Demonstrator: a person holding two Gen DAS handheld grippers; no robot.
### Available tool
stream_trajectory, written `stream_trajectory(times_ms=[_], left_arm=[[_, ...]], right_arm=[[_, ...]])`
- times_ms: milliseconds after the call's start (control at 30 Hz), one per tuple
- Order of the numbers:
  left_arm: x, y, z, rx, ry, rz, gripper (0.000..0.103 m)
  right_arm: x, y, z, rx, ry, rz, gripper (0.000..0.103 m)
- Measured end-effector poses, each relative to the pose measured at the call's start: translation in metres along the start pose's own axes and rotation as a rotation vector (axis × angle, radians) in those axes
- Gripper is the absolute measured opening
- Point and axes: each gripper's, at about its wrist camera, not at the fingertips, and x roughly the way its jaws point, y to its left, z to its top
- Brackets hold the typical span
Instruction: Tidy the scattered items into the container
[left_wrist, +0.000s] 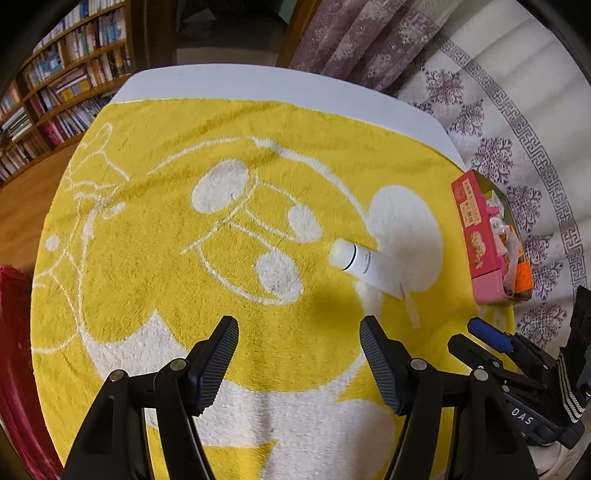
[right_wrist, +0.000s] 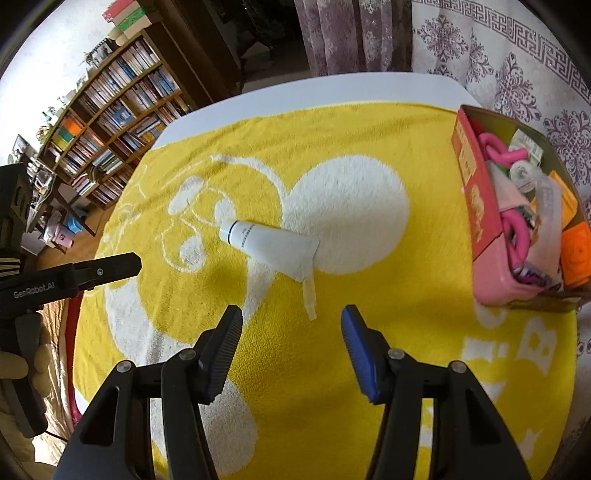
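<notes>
A white tube (left_wrist: 364, 267) lies on its side on the yellow towel (left_wrist: 184, 277), cap pointing left; it also shows in the right wrist view (right_wrist: 267, 245). A pink box (left_wrist: 480, 240) at the towel's right edge holds several small items; in the right wrist view the box (right_wrist: 480, 221) is seen with pink, white and orange things inside. My left gripper (left_wrist: 299, 325) is open and empty, hovering near and left of the tube. My right gripper (right_wrist: 291, 314) is open and empty, just short of the tube's crimped end.
The towel covers a white table (left_wrist: 258, 85) with its far edge visible. Bookshelves (left_wrist: 62, 92) stand at the far left, patterned curtains (left_wrist: 480, 110) at the right. The right gripper (left_wrist: 495, 343) shows at the lower right of the left view; the left gripper (right_wrist: 110, 271) at the left of the right view.
</notes>
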Motion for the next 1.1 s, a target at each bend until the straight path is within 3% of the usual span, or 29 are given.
stream_trajectory(times_ms=[367,800,1100], left_arm=[[0.029,-0.007,0.008,0.103,0.078,-0.034,0.07],[0.05,-0.014,0.025,0.202,0.102,-0.033,0.07],[0.065,-0.04,0.04,0.425,0.082,-0.028,0.07]], right_arm=[[0.027,-0.001,-0.005,0.068,0.033,-0.038,0.049],[0.042,-0.006,0.003,0.115,0.043,-0.065,0.048],[0.054,-0.008,0.01,0.116,0.06,-0.062,0.048]])
